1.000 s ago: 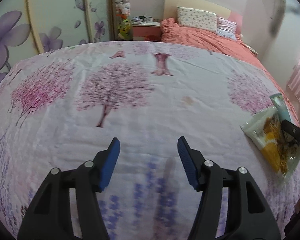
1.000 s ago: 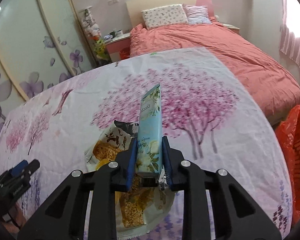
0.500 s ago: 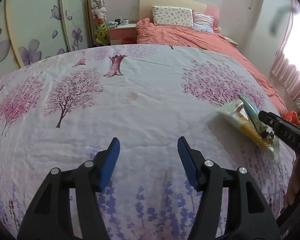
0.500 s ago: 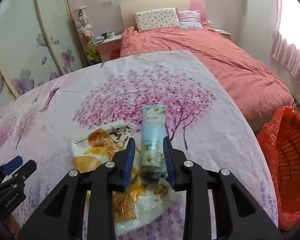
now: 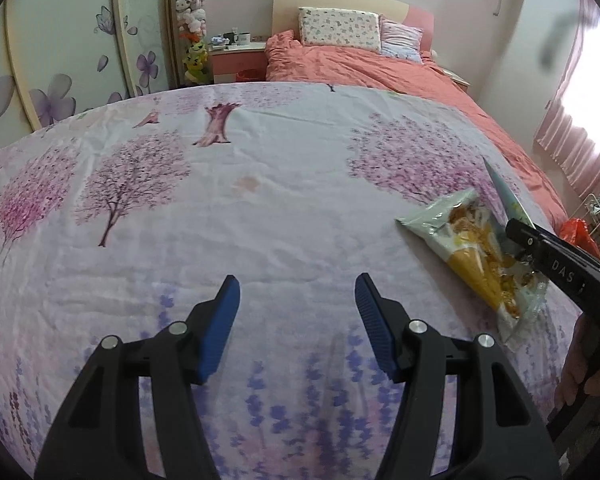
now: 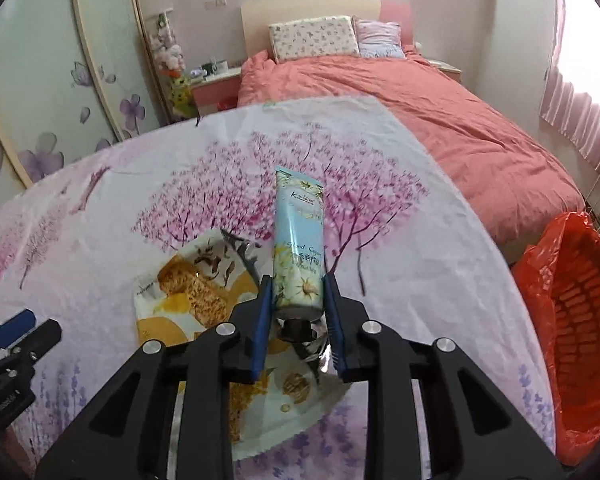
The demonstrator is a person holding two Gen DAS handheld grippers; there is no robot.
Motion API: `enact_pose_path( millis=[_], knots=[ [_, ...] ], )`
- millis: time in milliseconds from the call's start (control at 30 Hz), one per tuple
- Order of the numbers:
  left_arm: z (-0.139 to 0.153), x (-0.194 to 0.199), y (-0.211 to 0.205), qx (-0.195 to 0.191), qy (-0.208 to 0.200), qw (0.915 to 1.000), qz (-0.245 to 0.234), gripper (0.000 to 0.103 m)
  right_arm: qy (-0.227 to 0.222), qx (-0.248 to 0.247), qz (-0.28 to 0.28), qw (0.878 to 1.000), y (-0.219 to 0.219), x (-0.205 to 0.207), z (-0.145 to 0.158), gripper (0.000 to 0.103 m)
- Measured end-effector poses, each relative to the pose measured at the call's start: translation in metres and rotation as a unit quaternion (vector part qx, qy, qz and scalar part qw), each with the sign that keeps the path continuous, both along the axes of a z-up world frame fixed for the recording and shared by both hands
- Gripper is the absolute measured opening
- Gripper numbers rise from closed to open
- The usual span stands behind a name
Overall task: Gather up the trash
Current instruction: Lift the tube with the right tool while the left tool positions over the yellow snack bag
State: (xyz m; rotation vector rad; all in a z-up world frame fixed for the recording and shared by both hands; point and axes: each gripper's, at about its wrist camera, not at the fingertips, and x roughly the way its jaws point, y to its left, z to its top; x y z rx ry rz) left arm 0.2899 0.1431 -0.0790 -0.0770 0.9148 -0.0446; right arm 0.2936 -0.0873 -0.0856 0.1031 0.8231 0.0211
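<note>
A pale blue hand cream tube (image 6: pixel 300 236) sticks up and away from my right gripper (image 6: pixel 297 280). Its blue pads press on the tube's cap end and its jaws are closing. Under it an opened yellow and white snack bag (image 6: pixel 192 292) lies flat on the flowered sheet (image 6: pixel 400 216). In the left wrist view the same bag (image 5: pixel 468 240) and tube (image 5: pixel 508 196) sit at the right, with the right gripper (image 5: pixel 518 232) over them. My left gripper (image 5: pixel 296 284) hovers open above bare sheet, left of the bag, with nothing between its fingers.
A red basket lined with a red plastic bag (image 6: pixel 580 320) stands on the floor off the sheet's right edge. Beyond the sheet lies a bed with a salmon duvet (image 6: pixel 440 120) and pillows. A nightstand (image 5: pixel 236 60) and flowered wardrobe doors (image 5: pixel 60 60) stand at the back left.
The left gripper has swung right, so the bag and tube sit further into its view. The tube dipped toward the bag, then rose again, its printed face now turned to the right camera.
</note>
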Motion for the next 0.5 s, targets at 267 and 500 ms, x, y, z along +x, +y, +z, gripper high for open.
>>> enact_pose_path(
  millis=[267, 500],
  knots=[
    [0.01, 0.001, -0.048, -0.04, -0.005, 0.9986, -0.035, 0.069, -0.008, -0.011, -0.02, 1.0, -0.037, -0.017, 0.0, 0.026],
    [0.001, 0.002, -0.11, -0.024, 0.013, 0.9978, -0.061, 0.075, -0.004, 0.012, -0.043, 0.999, -0.072, -0.037, -0.002, 0.026]
  ],
)
